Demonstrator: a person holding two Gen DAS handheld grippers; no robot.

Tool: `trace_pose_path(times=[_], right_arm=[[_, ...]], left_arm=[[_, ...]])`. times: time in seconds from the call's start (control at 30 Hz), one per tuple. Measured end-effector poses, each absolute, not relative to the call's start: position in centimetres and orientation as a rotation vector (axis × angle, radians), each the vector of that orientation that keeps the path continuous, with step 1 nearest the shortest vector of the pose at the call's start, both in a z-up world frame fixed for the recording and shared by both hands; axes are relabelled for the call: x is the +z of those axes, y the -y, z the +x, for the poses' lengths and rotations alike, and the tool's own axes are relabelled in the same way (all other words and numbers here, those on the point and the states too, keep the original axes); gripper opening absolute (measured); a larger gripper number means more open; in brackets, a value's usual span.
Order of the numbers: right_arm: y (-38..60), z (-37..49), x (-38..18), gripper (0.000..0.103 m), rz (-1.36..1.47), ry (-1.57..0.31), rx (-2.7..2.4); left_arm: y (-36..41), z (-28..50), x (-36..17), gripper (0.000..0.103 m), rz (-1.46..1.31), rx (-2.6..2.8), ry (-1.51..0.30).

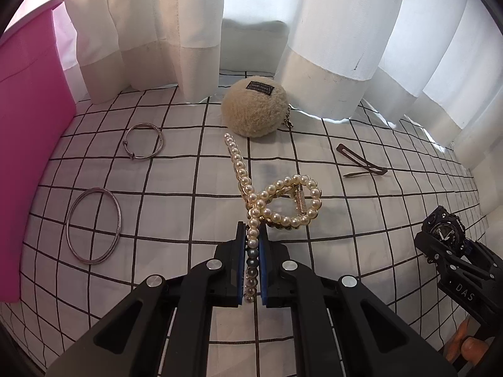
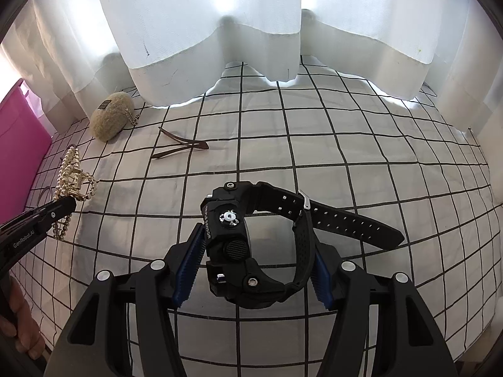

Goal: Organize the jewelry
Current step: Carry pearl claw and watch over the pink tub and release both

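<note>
My left gripper (image 1: 252, 235) is shut on one arm of a pearl-covered gold hair claw (image 1: 276, 201), whose looped end lies over the checked cloth. The claw (image 2: 74, 176) also shows at the far left of the right wrist view, with the left gripper (image 2: 64, 205) on it. My right gripper (image 2: 256, 245) is shut on a black digital watch (image 2: 242, 242), pads on the case and the strap, with the strap tail out to the right. The watch (image 1: 446, 231) and right gripper (image 1: 440, 245) show at the right edge of the left wrist view.
A pink bin (image 1: 28, 144) stands at the left. Two silver bangles (image 1: 93, 225) (image 1: 144, 140) lie near it. A fuzzy beige ball charm (image 1: 254, 106) and a brown hair clip (image 1: 361, 163) lie farther back. White curtains (image 1: 314, 31) hang behind the checked cloth (image 2: 345, 157).
</note>
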State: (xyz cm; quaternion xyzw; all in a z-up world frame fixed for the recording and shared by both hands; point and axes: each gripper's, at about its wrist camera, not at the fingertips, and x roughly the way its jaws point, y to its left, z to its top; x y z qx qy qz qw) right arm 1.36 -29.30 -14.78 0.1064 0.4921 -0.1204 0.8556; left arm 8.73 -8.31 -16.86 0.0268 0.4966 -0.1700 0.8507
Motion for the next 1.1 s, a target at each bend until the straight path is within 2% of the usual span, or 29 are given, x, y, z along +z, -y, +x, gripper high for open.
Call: trace_pose_path(times=[0.27, 0.6, 1.1], right_arm=[[28.4, 1.0, -12.2, 0.059, 0.213, -0.99, -0.222], [24.5, 3.2, -5.6, 0.059, 0.148, -0.904, -0.13], [9.8, 10.5, 6.3, 0.059, -0.006, -0.685, 0.19]], left_arm=[[7.1, 7.5, -13.0, 0.008, 0.032, -0.365, -0.975], [4.0, 7.0, -7.1, 0.008, -0.02, -0.326, -0.91], [-8.7, 8.2, 4.2, 0.008, -0.056, -0.133, -0.718]])
